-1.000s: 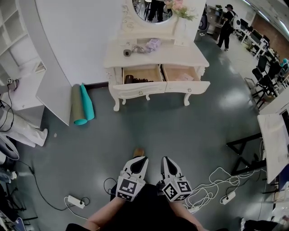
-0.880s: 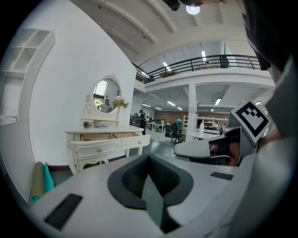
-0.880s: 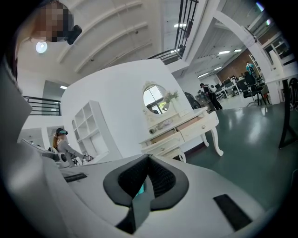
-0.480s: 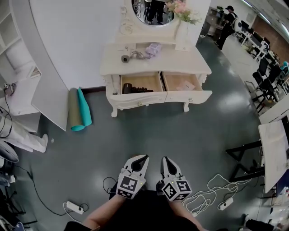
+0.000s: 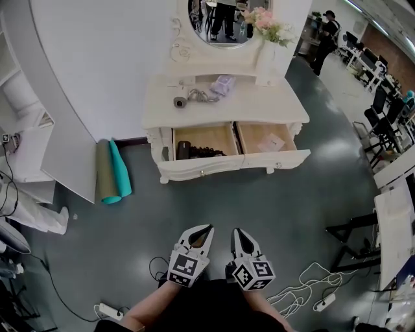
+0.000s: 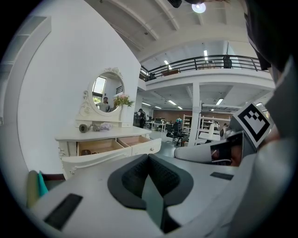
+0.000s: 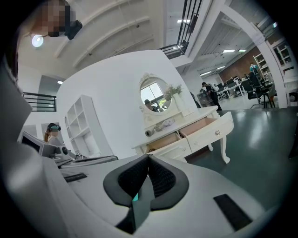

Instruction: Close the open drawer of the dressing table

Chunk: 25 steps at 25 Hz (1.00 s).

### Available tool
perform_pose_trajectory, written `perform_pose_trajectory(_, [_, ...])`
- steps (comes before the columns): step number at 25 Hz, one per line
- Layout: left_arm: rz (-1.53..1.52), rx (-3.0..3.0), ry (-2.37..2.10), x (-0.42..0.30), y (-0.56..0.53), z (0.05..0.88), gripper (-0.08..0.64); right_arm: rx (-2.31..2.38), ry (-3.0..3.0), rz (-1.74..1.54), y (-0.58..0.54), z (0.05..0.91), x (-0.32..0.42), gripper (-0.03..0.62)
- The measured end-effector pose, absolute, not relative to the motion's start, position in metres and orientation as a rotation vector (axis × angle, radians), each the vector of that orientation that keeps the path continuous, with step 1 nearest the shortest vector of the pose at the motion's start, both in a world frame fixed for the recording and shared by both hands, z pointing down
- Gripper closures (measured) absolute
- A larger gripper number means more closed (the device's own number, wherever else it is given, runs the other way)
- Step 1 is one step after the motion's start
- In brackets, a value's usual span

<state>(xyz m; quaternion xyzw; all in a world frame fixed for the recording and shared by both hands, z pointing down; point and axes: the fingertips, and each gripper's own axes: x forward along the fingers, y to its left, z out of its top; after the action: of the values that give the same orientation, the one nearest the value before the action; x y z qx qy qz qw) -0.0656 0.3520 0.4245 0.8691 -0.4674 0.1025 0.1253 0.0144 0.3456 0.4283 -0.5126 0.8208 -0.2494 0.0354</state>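
The white dressing table (image 5: pixel 224 104) stands against the wall ahead, with both its drawers pulled out. The left drawer (image 5: pixel 198 144) holds dark items; the right drawer (image 5: pixel 271 144) holds a flat pale item. Both drawers also show in the left gripper view, left drawer (image 6: pixel 95 147) and right drawer (image 6: pixel 138 140), and in the right gripper view, left drawer (image 7: pixel 164 142) and right drawer (image 7: pixel 206 128). My left gripper (image 5: pixel 205 231) and right gripper (image 5: pixel 237 232) are side by side low in the head view, well short of the table. Each is shut on nothing, the left gripper (image 6: pixel 149 156) and the right gripper (image 7: pixel 149 156) with jaws meeting at the tip.
An oval mirror (image 5: pixel 222 19), a flower vase (image 5: pixel 266 42) and small items (image 5: pixel 198 96) sit on the table. Rolled teal and olive mats (image 5: pixel 113 170) lean left of it. White shelving (image 5: pixel 26 123) is at left. Cables and power strips (image 5: pixel 305 288) lie on the floor. Black desk frames (image 5: pixel 353 240) stand right.
The dressing table has come nearer and sits lower and larger in the head view. Both grippers keep their place in the view and stay shut.
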Motion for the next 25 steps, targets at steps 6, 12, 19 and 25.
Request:
perform_pose_trajectory(6, [0.324,2.531,-1.354,-0.085,0.297,0.429,0.561,-1.545,2.551,-0.764,0.297,0.43,-0.009,0.568])
perform_pose_trajectory(12, [0.31,2.552,-1.346,-0.103,0.252,0.427,0.561,-1.549,2.565,-0.744,0.255,0.433,-0.029,0.568])
perform_pose_trajectory(19, [0.294,2.534,-1.344,-0.114,0.231,0.426,0.561,-1.584,2.559,-0.726,0.239,0.431,-0.034,0.568])
perform_pose_trajectory(25, [0.302,2.542,-1.302,-0.11,0.229,0.433,0.561,-1.628,2.537,-0.731,0.231,0.435,-0.029,0.568])
